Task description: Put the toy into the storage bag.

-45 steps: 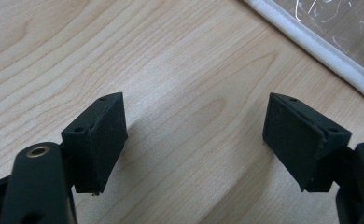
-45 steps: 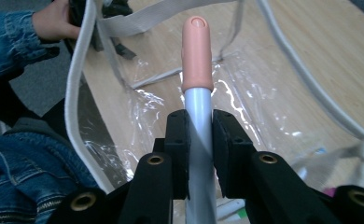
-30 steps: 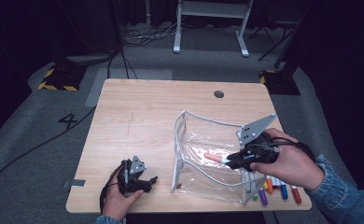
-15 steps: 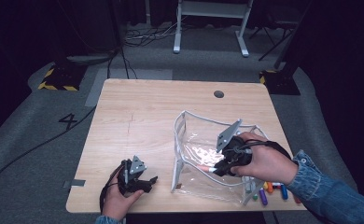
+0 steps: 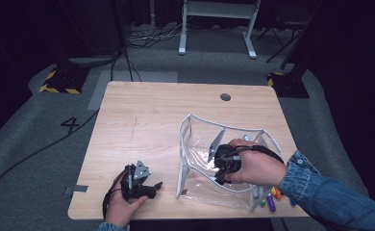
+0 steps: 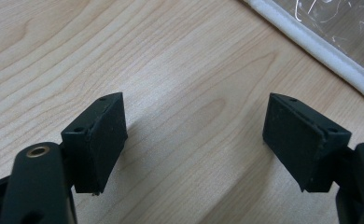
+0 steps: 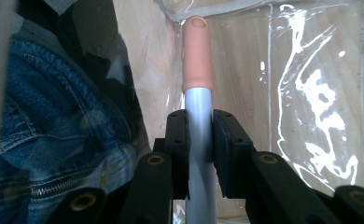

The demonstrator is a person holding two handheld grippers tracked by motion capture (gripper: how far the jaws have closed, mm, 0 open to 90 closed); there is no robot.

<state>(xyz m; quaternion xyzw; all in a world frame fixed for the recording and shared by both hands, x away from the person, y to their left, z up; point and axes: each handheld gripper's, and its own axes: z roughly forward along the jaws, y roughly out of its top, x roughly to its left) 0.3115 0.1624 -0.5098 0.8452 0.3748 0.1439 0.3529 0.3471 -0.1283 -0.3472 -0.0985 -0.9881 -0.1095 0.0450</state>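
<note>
Right gripper (image 7: 199,140), clamped on grey pink-capped marker (image 7: 198,70), moved down into clear plastic pouch (image 5: 190,126); left gripper (image 6: 194,140) jaws apart, idle.

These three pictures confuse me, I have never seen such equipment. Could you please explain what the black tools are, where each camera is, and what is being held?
A person holds one hand-operated gripper in each hand. The high view looks down on a wooden table. The other two cameras ride on the grippers. The left gripper rests open over bare wood, holding nothing. The right gripper is inside a clear plastic pouch, shut on a grey marker with a pinkish cap. More markers lie beside the pouch at the table's near edge.
</note>
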